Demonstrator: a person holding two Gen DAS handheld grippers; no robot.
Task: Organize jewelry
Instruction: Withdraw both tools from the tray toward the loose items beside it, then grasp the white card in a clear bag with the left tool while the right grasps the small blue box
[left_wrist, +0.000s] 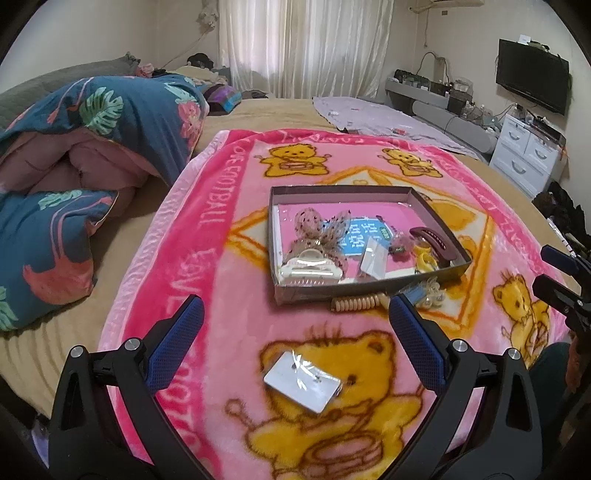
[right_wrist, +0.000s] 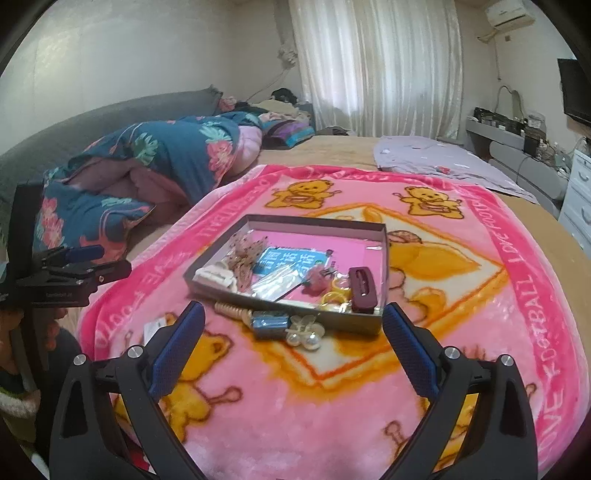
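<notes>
The blanket (left_wrist: 229, 280) is plush, fuzzy cloth. The tray (left_wrist: 365, 284) looks like matt cardboard with a glossy pink lining. Inside, the white hair claw (left_wrist: 308, 267) is shiny plastic and the bow (left_wrist: 317, 229) sheer netting. Near it, the earring card (left_wrist: 302, 380) sits in glossy film, and the pearls (right_wrist: 303, 338) gleam smooth.

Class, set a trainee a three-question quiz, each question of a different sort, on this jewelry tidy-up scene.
1. True or false: the white claw clip lies inside the box.
2. Which lies nearest the left gripper? A) pearl earrings B) carded earrings packet C) maroon clip
3. Fill in: both grippers' jaws are ___.

Key: 1 true; 2 B; 3 open.
</notes>
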